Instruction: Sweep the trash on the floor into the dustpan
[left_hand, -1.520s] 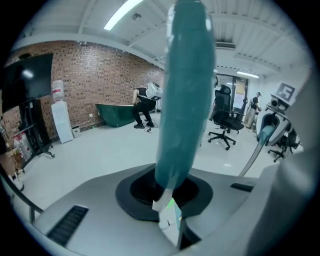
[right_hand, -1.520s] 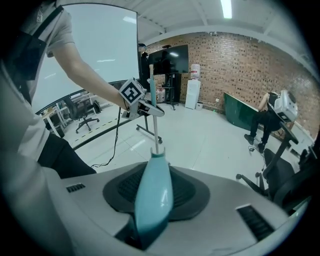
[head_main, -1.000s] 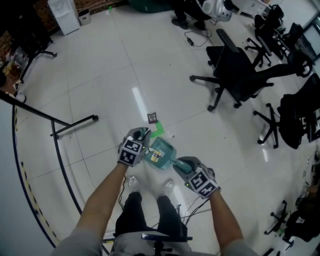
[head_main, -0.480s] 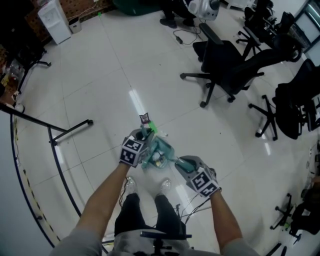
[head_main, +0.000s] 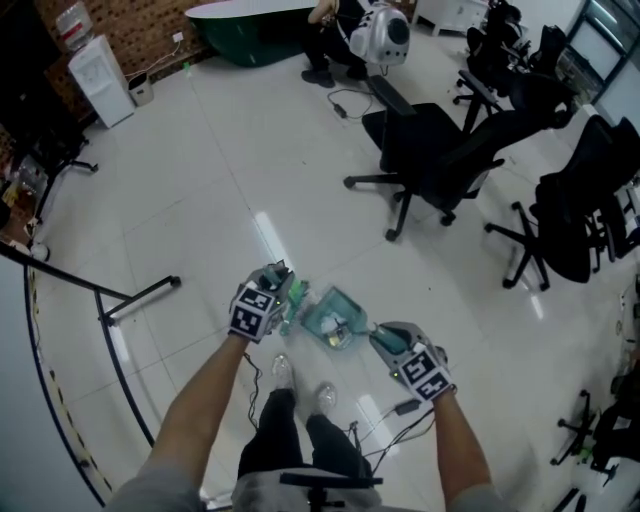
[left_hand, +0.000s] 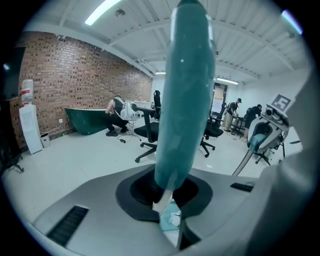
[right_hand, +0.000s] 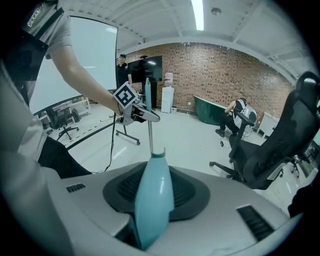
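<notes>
In the head view my left gripper (head_main: 282, 298) is shut on a teal broom handle (left_hand: 185, 90), which stands upright between its jaws in the left gripper view. To its right hangs the teal dustpan (head_main: 330, 312), with light scraps of trash (head_main: 338, 330) lying in it. My right gripper (head_main: 388, 340) is shut on the dustpan's pale teal handle (right_hand: 154, 195); a thin metal rod (right_hand: 149, 132) runs on from that grip. In the right gripper view the left gripper (right_hand: 132, 112) is beyond the rod. The broom's bristles are hidden.
Black office chairs stand ahead (head_main: 430, 150) and at the right (head_main: 570, 215). A black stand's leg (head_main: 135, 295) crosses the floor at left. A white water dispenser (head_main: 100, 80) and a green tub (head_main: 250, 20) with a crouching person (head_main: 335, 25) are far back. Cables (head_main: 400, 420) trail by my feet.
Both grippers, the broom and the dustpan have risen and moved forward across the floor. The green bristles and the dark scrap seen on the floor earlier are out of sight now.
</notes>
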